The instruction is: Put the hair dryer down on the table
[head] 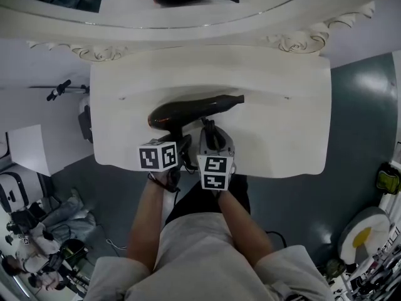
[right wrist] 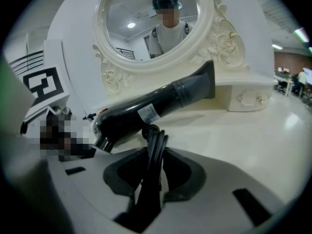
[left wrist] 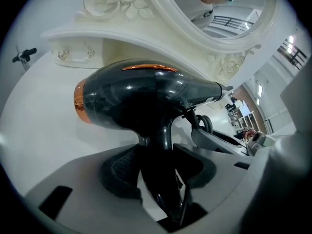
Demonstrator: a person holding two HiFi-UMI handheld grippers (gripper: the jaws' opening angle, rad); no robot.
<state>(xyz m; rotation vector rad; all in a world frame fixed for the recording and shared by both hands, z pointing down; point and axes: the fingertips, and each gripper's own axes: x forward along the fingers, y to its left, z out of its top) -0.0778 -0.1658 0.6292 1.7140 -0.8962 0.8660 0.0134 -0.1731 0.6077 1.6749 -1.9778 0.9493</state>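
in front of the mirror (head: 125,8), the black hair dryer (head: 188,110) lay crosswise over the white table (head: 282,130), its body running roughly along the mirror's lower frame. its nozzle pointed toward the right end of the mirror and its copper-ringed back toward the left end. the nozzle end was tilted up; whether the back end touched the table could not be told. on the side away from the mirror, the left gripper (left wrist: 156,174) angled down at the dryer with its jaws set wide, and the thick handle (left wrist: 158,145) filled the gap between them, with the pads against it on both sides. just beside it, no farther from the mirror, the right gripper (right wrist: 151,174) had its jaws about half closed, pinching the looped black cord (right wrist: 153,145) that hung from the dryer. the mirror's glass reflected the dryer from above
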